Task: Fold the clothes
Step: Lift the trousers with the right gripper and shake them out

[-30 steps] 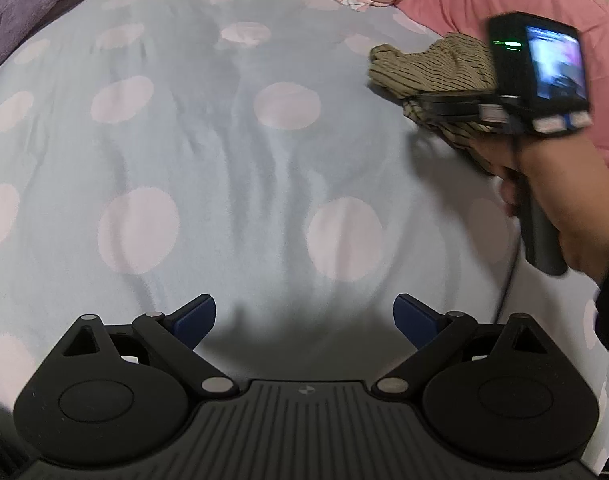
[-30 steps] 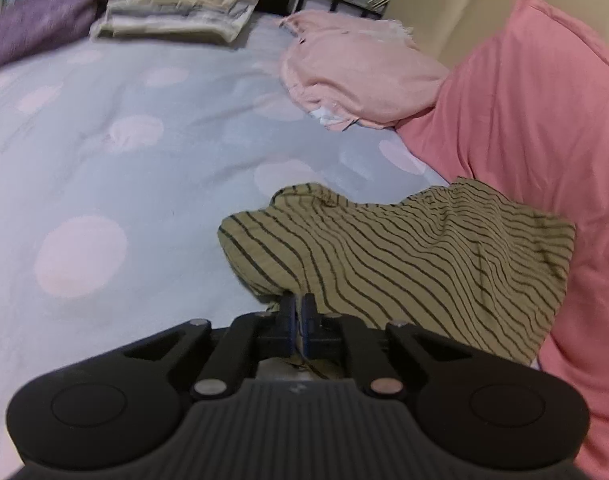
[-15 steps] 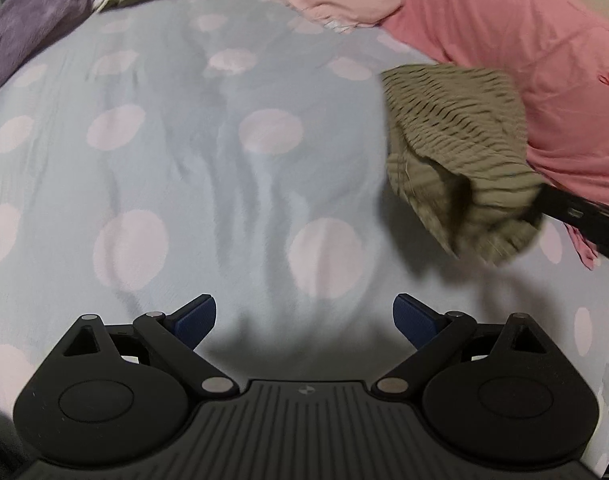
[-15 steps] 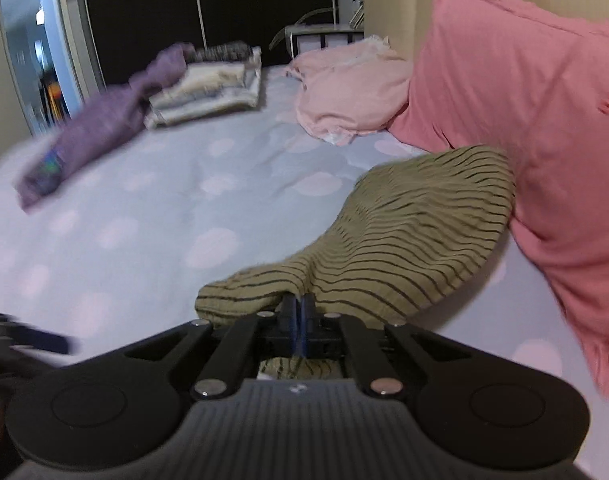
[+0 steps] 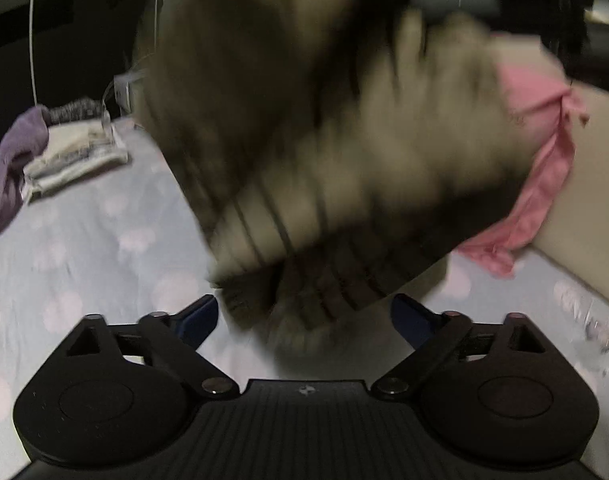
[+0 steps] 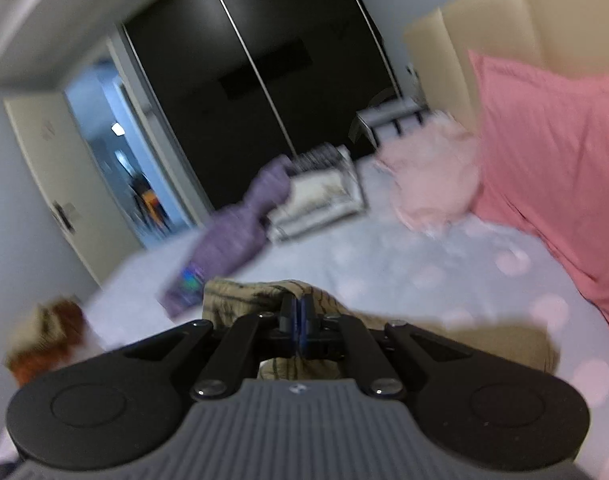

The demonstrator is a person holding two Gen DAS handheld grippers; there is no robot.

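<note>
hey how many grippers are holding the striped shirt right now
1: the right gripper is shut on the striped shirt, which hangs lifted above the bed. The left gripper is open beneath it, holding nothing.

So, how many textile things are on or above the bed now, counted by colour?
Olive striped: 1, the shirt, held up by the right gripper.
Purple: 1, the garment.
Light pink: 1, the crumpled garment.
Deeper pink: 1, the pillow.
White or cream: 1 folded pile; I cannot tell how many pieces.
Total: 5.
</note>
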